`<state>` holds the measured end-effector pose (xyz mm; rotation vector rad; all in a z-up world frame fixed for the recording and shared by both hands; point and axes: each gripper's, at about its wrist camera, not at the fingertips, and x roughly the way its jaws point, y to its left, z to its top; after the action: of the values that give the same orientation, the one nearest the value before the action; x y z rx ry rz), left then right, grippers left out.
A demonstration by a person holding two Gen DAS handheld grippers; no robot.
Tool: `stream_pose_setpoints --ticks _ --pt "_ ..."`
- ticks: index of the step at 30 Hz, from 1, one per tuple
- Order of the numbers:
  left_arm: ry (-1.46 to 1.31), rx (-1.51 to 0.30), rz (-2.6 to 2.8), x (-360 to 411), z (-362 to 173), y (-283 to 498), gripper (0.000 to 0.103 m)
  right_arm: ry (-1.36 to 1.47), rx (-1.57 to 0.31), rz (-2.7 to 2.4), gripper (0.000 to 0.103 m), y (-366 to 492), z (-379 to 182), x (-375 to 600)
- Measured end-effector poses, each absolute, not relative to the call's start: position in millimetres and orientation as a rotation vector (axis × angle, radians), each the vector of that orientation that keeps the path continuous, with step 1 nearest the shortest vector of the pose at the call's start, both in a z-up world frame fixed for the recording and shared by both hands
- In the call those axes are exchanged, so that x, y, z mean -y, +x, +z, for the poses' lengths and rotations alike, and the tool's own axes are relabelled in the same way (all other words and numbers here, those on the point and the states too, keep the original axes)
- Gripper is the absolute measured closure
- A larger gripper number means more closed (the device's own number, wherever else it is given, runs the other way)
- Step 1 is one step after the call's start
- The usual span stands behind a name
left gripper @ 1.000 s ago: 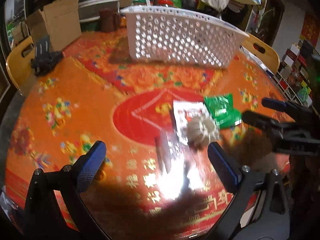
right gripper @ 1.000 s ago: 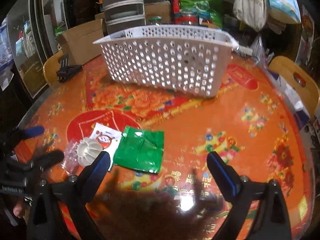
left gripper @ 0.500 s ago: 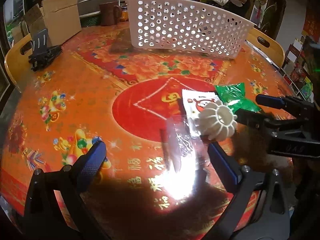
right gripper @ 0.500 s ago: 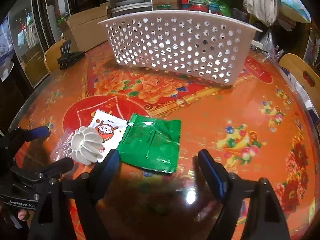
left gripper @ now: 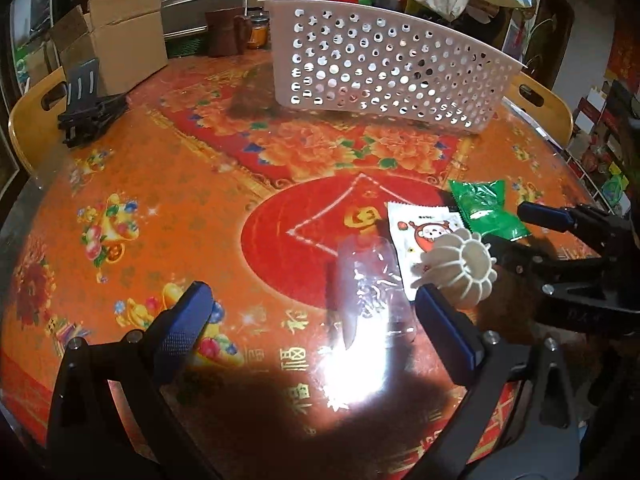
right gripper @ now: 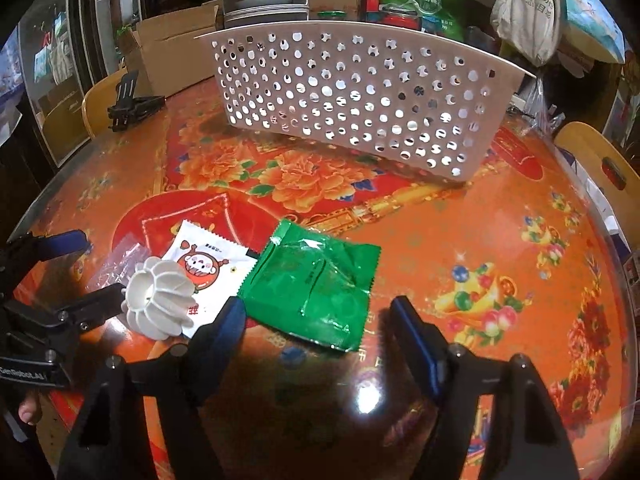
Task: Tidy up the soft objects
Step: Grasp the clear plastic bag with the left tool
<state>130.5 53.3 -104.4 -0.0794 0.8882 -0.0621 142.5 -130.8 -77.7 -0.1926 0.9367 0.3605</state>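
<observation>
1. Left wrist view: left gripper gapes wide at lower centre, holding nothing; a clear bag lies between its fingers.
2. White packet, ribbed white piece and green packet lie right of centre.
3. Basket stands at upper centre.
4. Right wrist view: right gripper is wide open and empty, the green packet's near edge between its fingers.

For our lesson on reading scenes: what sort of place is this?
Probably a lived-in home dining or storage room: a round table under a red-and-orange floral cloth, yellow wooden chairs, and cardboard boxes piled behind.
</observation>
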Motion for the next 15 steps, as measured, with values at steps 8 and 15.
stream_pose_setpoints --ticks 8,15 --pt "-0.057 -0.883 -0.075 -43.3 -105.2 134.4 0.011 -0.191 -0.928 0.362 0.038 142.0 -77.4 132.9" --pt "-0.012 -0.858 -0.078 -35.4 -104.6 130.4 0.040 -0.183 -0.917 0.359 0.053 141.6 -75.4 138.0"
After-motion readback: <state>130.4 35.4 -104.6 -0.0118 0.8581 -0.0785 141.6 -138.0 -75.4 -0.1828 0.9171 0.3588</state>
